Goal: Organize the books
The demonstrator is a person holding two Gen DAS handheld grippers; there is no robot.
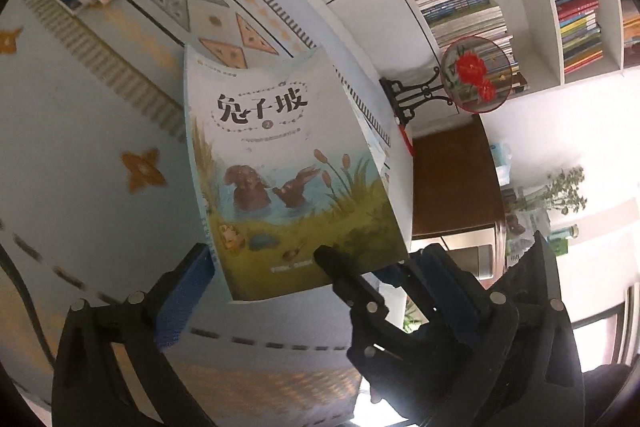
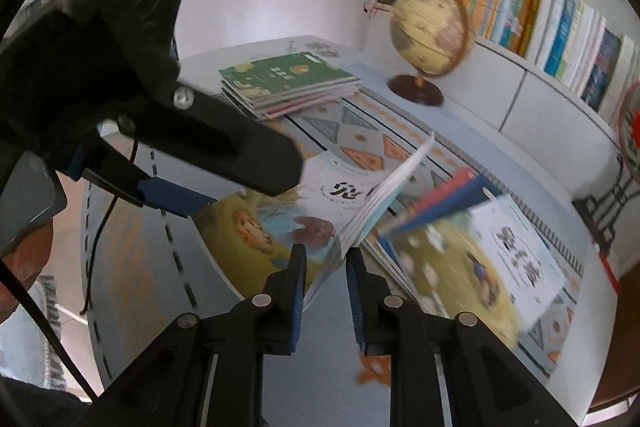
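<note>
The step in hand looks like moving one loose book to the pile. The rabbit book (image 1: 280, 147), with two brown animals in a pond on its cover, hangs a little above the patterned desk (image 1: 80, 147), carried by both hands.

The left claw (image 1: 310, 255) is spread wide across the book's near end. Its blue pads sit against the two side edges and seem to grip it across its width. The right claw (image 2: 324, 259) is nearly closed around the same near edge, seen end-on. I cannot tell whether its pads actually press on the pages.

More loose books (image 2: 500, 259) lie fanned on the right. The green-topped stack (image 2: 288, 75) sits at the far left, near the globe (image 2: 428, 35).

Next, I'd judge, the book needs carrying over to that stack. It should be laid flat and square on top before either claw lets go, because the thin cover bows easily.
</note>
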